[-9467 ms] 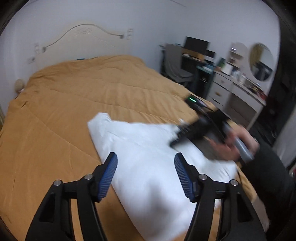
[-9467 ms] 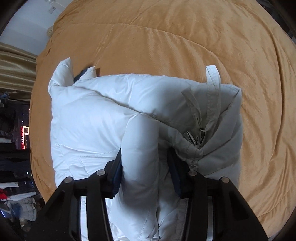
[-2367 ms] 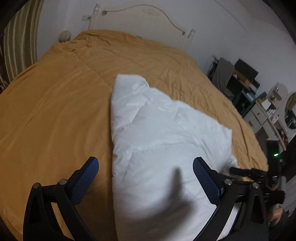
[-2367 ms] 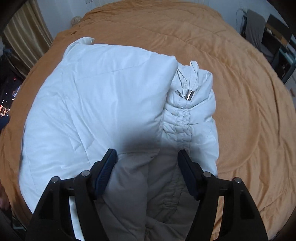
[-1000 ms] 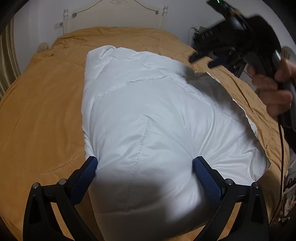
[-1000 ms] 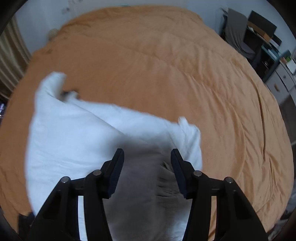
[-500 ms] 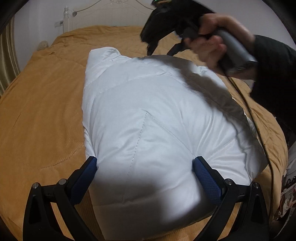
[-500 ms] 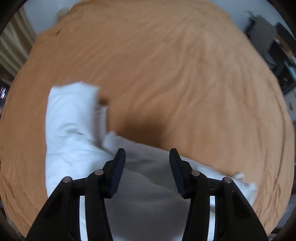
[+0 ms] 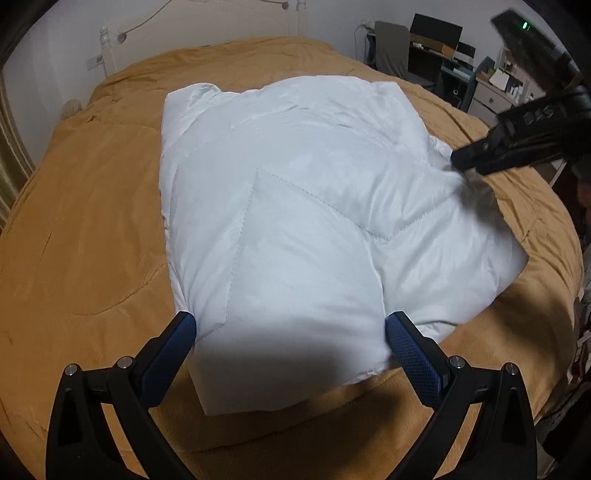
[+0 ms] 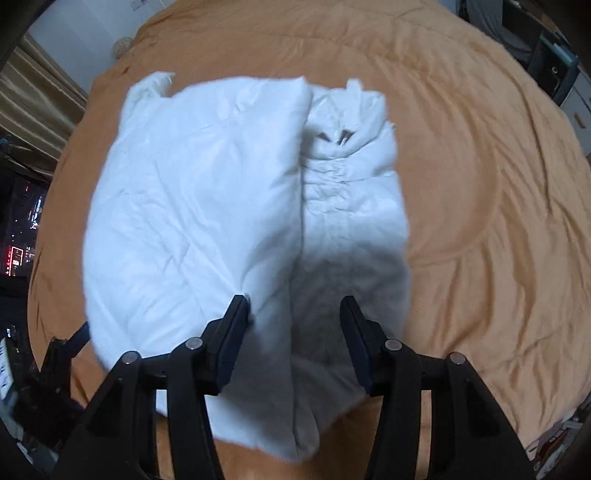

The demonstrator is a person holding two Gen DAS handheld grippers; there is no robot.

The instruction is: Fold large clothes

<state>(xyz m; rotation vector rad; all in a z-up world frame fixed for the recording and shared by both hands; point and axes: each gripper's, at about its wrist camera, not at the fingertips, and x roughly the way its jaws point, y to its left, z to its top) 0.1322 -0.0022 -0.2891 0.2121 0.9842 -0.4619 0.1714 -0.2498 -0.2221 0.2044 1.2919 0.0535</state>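
Presently, a puffy white quilted down jacket [image 9: 295, 206] lies folded into a thick bundle on the near half of a bed covered by a mustard-orange corduroy quilt [image 9: 85, 229]. Seen from the left wrist camera, the left tool [image 9: 290, 332] stands with its blue-padded fingers [image 9: 413, 350] wide apart, one at each side of the near edge of the bundle; whether the pads press the fabric cannot be told, and they appear to flank it only. The right tool [image 10: 293, 314] stands partly apart above the bundle's near end, jacket fabric lying between its dark fingers [image 10: 232, 325]; the left finger sits against a fold, the right finger shows a gap from the cloth. In the right wrist view, a smooth folded panel covers the left of the bundle, and a gathered section with metal fastenings [image 10: 334, 136] lies exposed on the right. In the left wrist view, the right tool appears at the right edge of the jacket, blurred. A white headboard [image 9: 207, 22] stands at the far end of the bed; a desk with a dark monitor [image 9: 436, 29] is at far right.
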